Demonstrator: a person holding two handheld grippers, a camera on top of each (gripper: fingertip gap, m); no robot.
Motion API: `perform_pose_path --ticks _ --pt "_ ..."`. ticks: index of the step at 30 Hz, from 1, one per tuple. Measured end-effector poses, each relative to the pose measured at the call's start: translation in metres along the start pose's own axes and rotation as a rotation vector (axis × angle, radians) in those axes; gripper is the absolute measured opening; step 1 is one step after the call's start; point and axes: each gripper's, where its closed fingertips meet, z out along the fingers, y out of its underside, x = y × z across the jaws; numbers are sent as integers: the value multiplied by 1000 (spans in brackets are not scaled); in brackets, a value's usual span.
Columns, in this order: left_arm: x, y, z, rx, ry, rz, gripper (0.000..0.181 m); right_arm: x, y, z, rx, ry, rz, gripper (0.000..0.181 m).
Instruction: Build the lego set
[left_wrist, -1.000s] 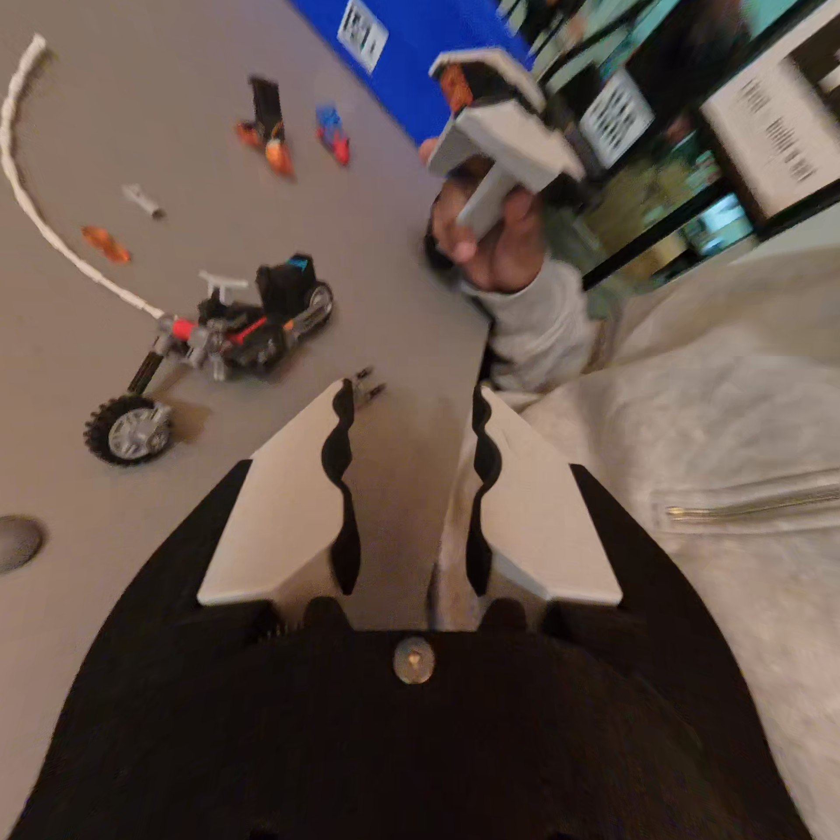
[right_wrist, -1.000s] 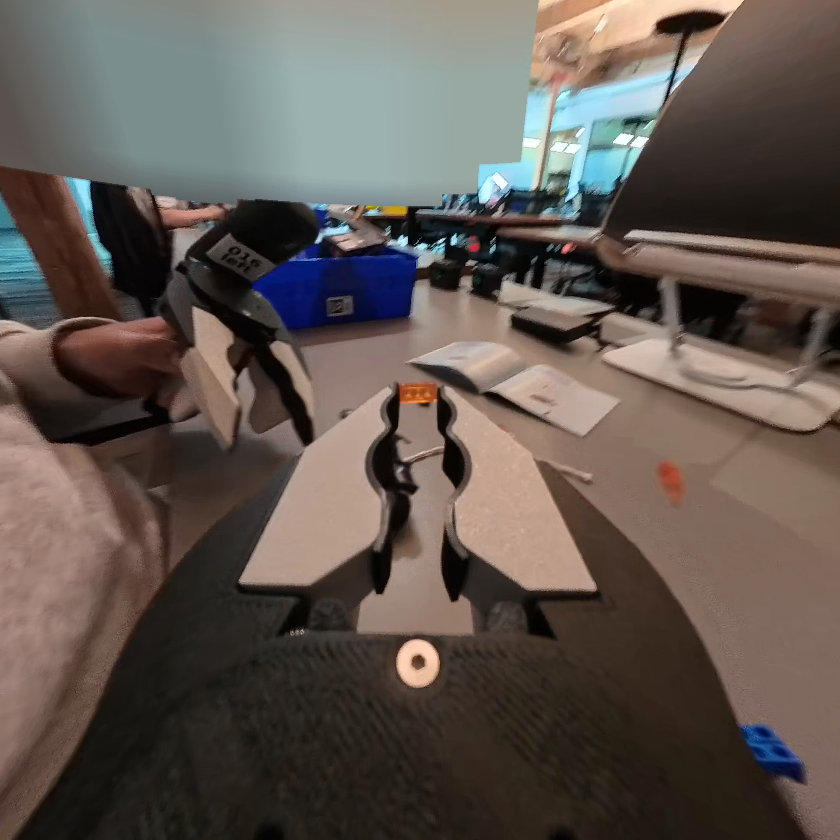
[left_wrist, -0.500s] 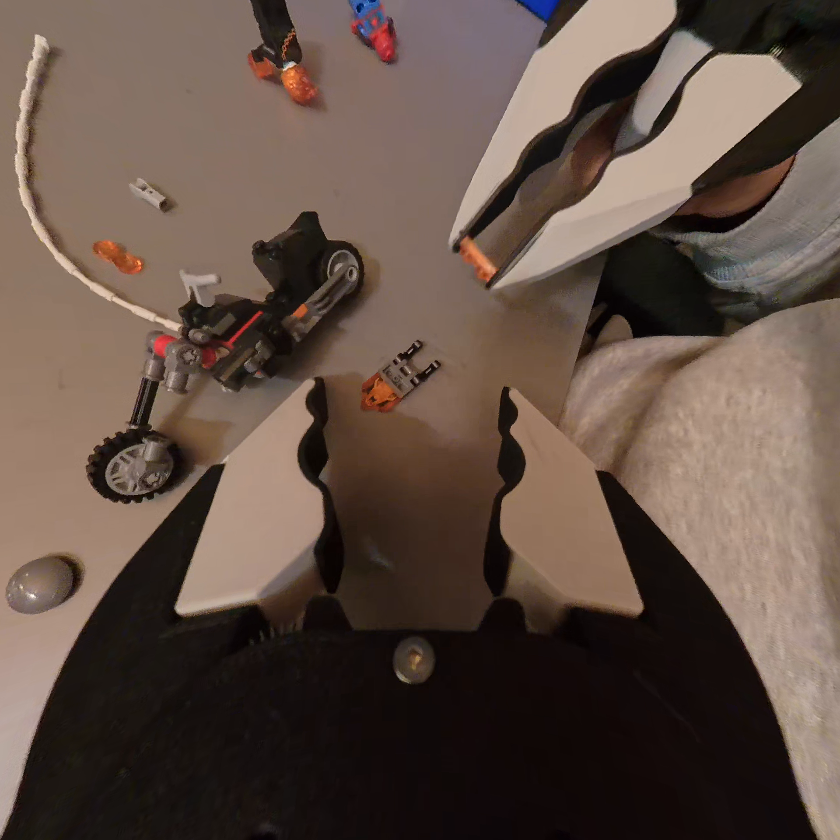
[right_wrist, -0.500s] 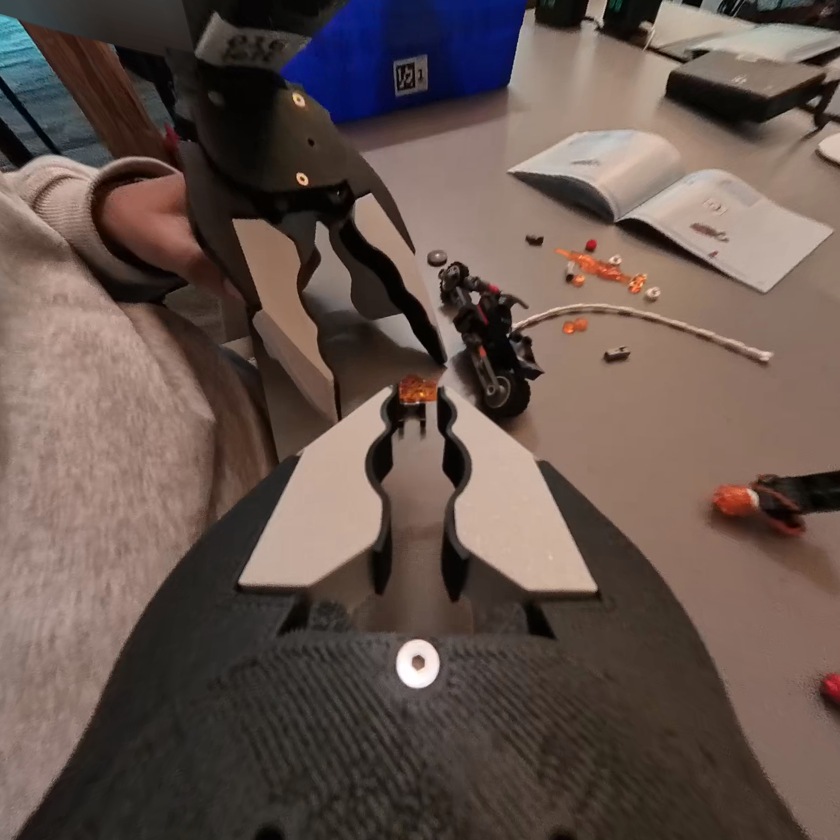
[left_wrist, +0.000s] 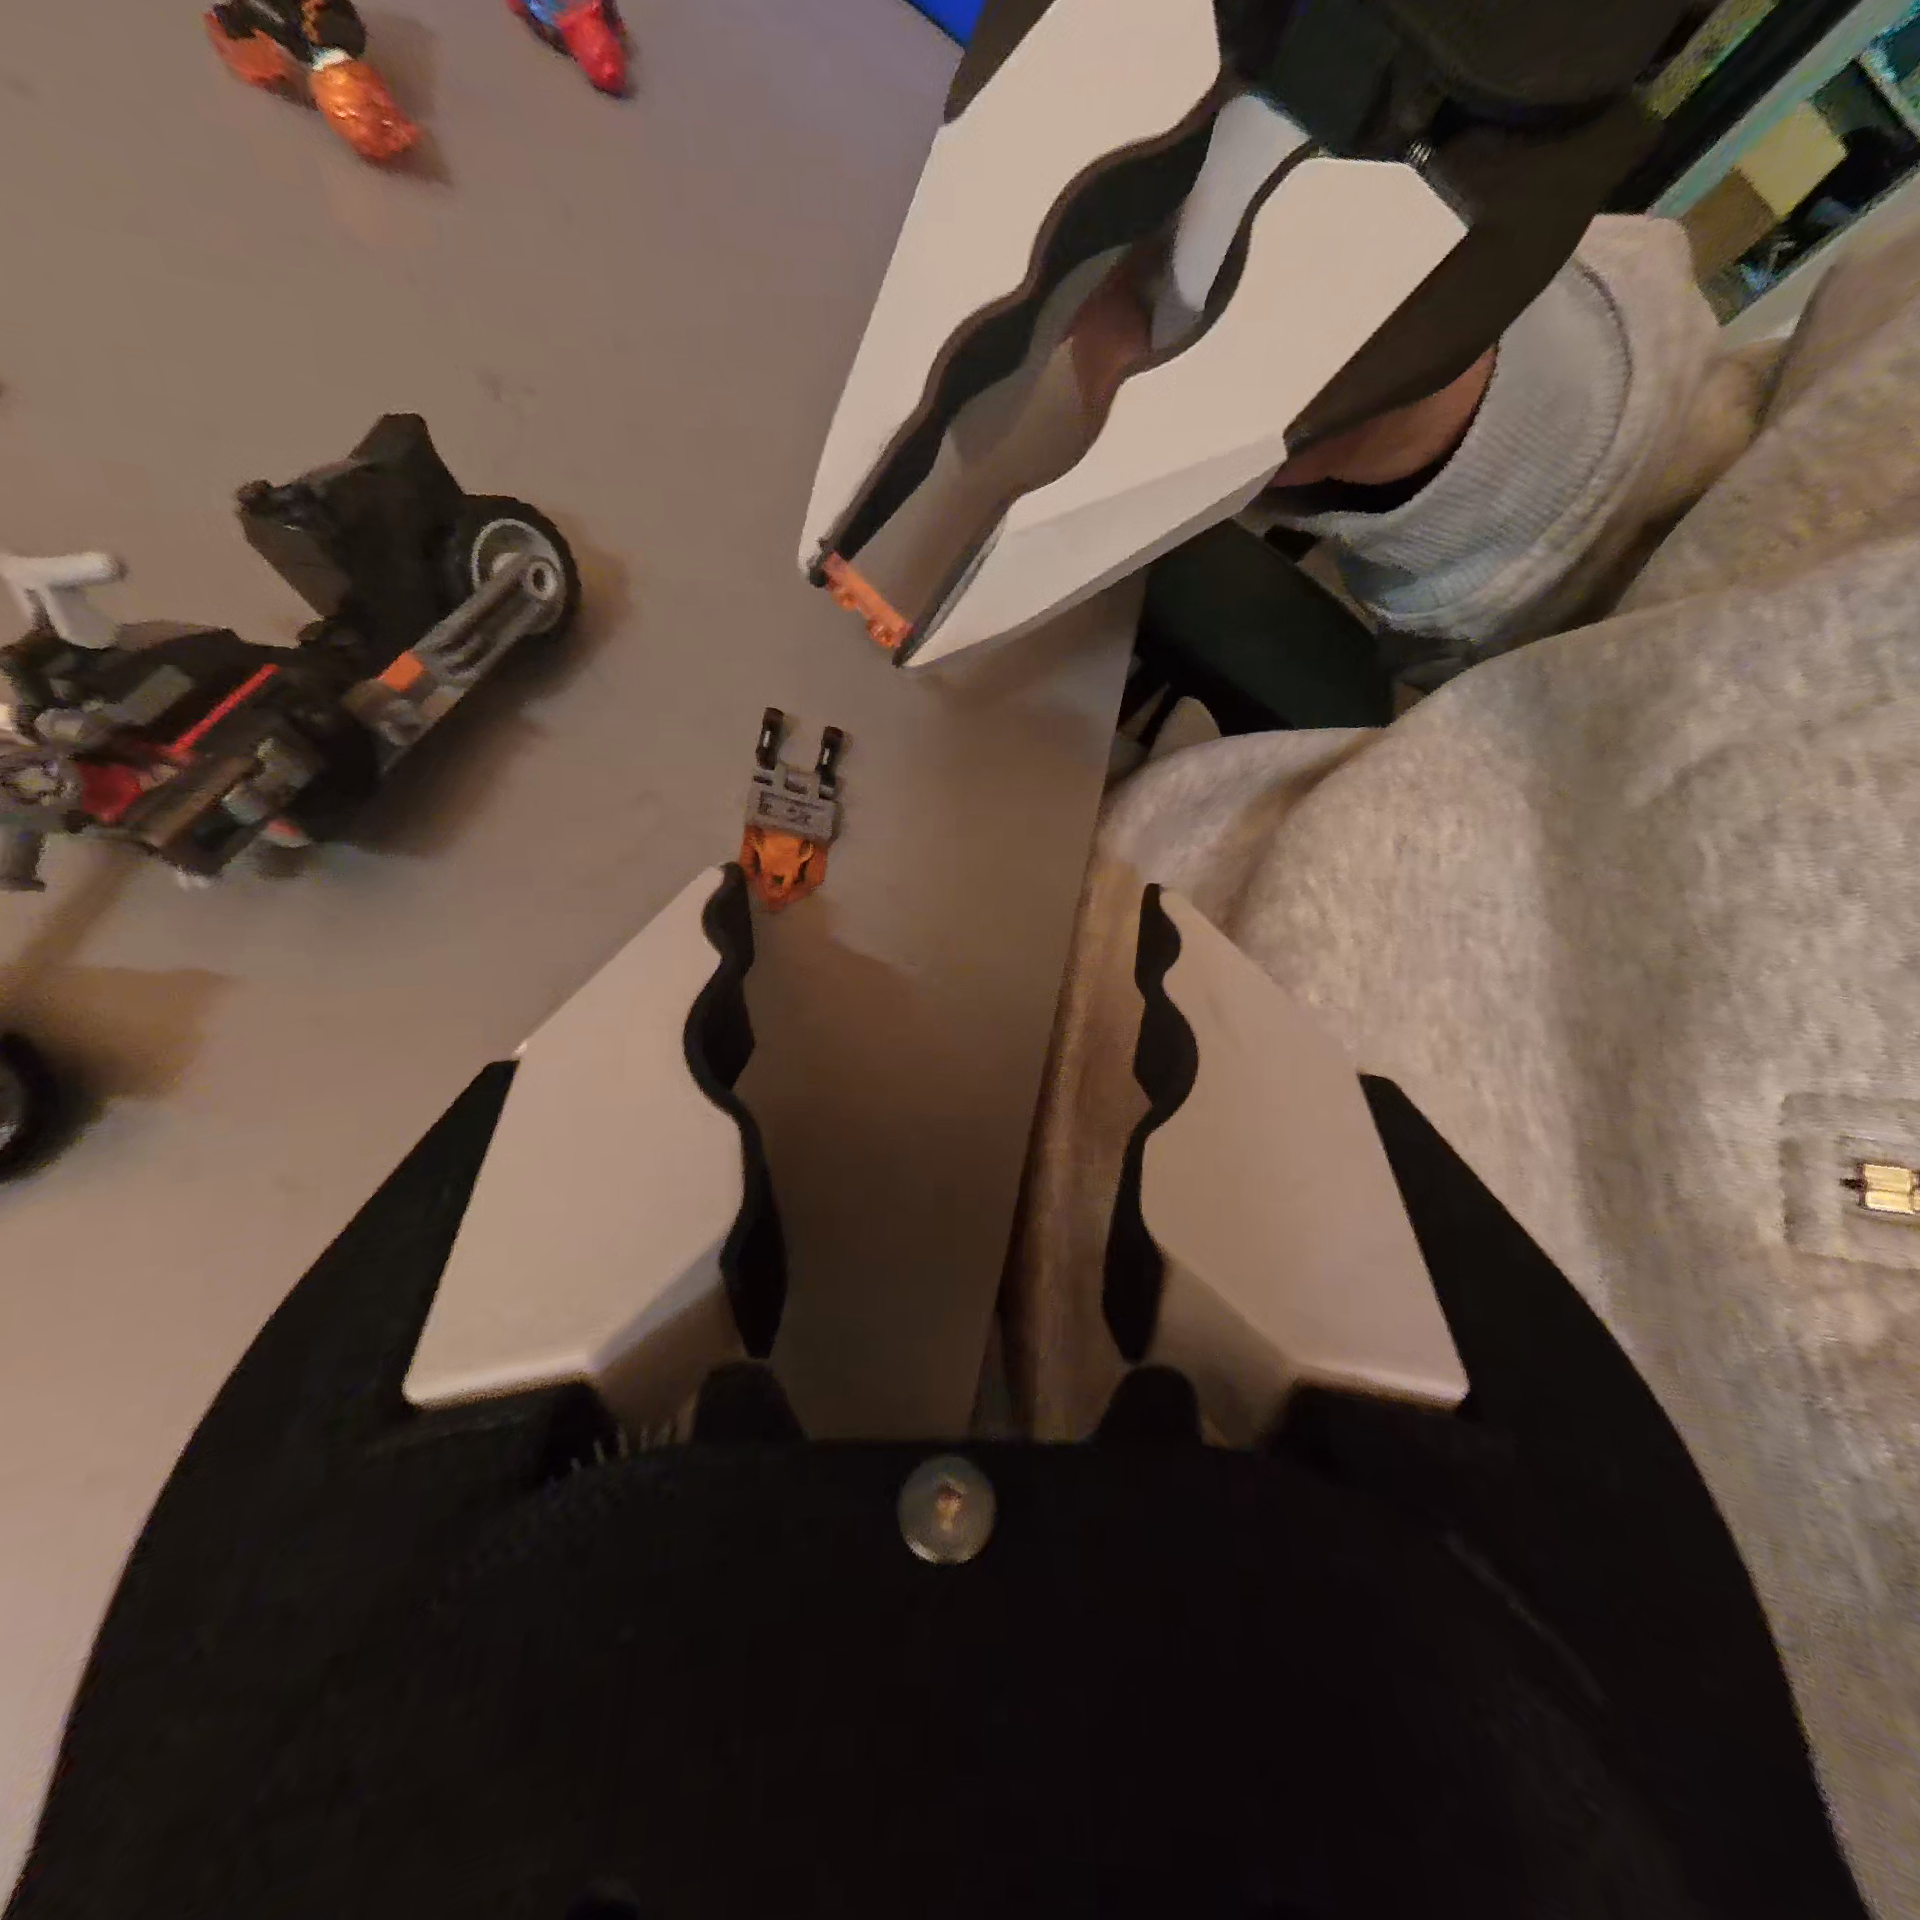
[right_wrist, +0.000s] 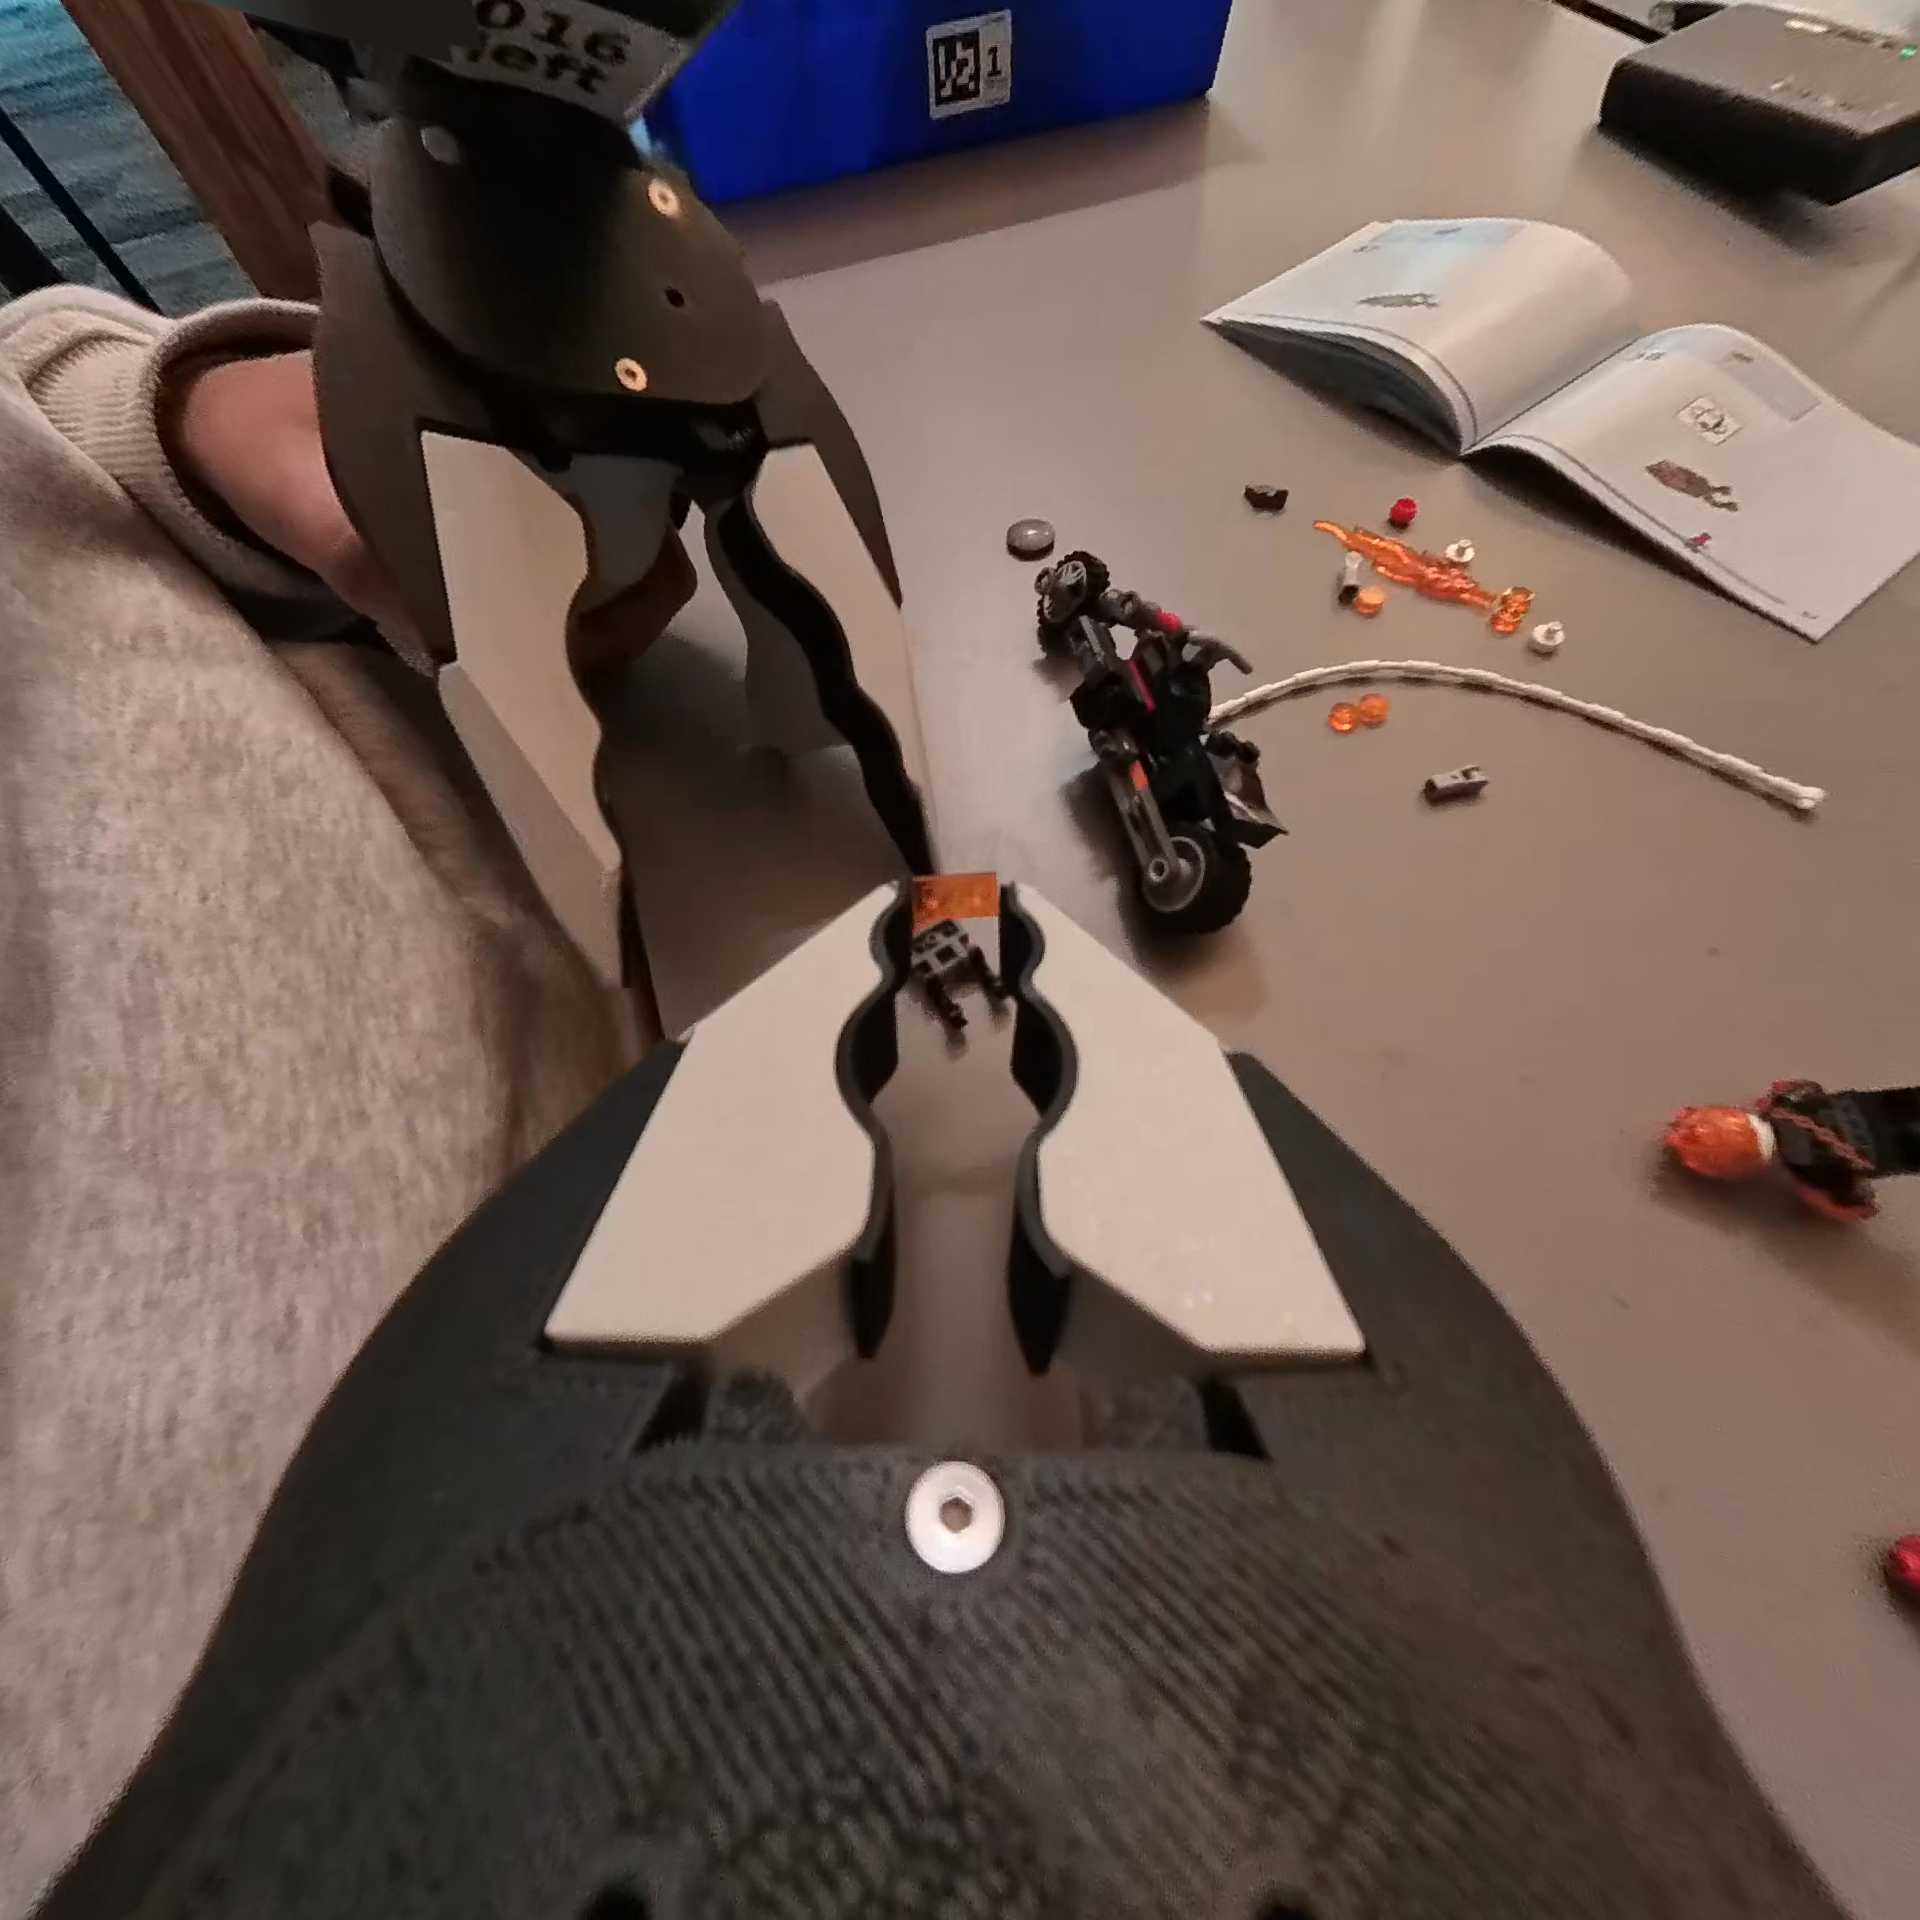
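Observation:
My right gripper (right_wrist: 954, 902) is shut on a small clear orange plate (right_wrist: 956, 894) at its fingertips and holds it just above a small grey and orange assembly (right_wrist: 943, 961) on the table. In the left wrist view that assembly (left_wrist: 790, 821) lies just past my left fingertip. My left gripper (left_wrist: 935, 894) is open and empty, over the table's near edge. My right gripper (left_wrist: 868, 629) with the plate (left_wrist: 852, 592) hangs just beyond the assembly. The black motorcycle (left_wrist: 260, 665) lies on its side to the left; it also shows in the right wrist view (right_wrist: 1153, 727).
An open instruction booklet (right_wrist: 1558, 395), a white string (right_wrist: 1507, 717), orange flame pieces (right_wrist: 1423, 571) and small loose parts lie beyond the motorcycle. A minifigure with an orange head (right_wrist: 1766, 1143) lies at right. A blue bin (right_wrist: 935, 73) stands at the back. A person's grey sweater (left_wrist: 1507, 1039) borders the table edge.
Both grippers have swung down toward the table and closed in on the small assembly. The right gripper still holds the orange plate. The left gripper has opened wider.

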Motion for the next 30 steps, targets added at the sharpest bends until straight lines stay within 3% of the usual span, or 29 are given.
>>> perform_pose_path --ticks 10,16,23,30 --pt "-7 -4 -10 51 -37 -9 65 -11 4 11 -220 -108 -261 14" --pt "-12 -5 -25 115 -70 8 61 -11 18 29 -474 -204 -387 14" --pt "-8 -14 -49 277 40 -71 58 -12 29 36 -641 -280 -409 14" --pt "-10 -21 -68 408 168 -207 60 -7 31 43 -707 -290 -407 14"
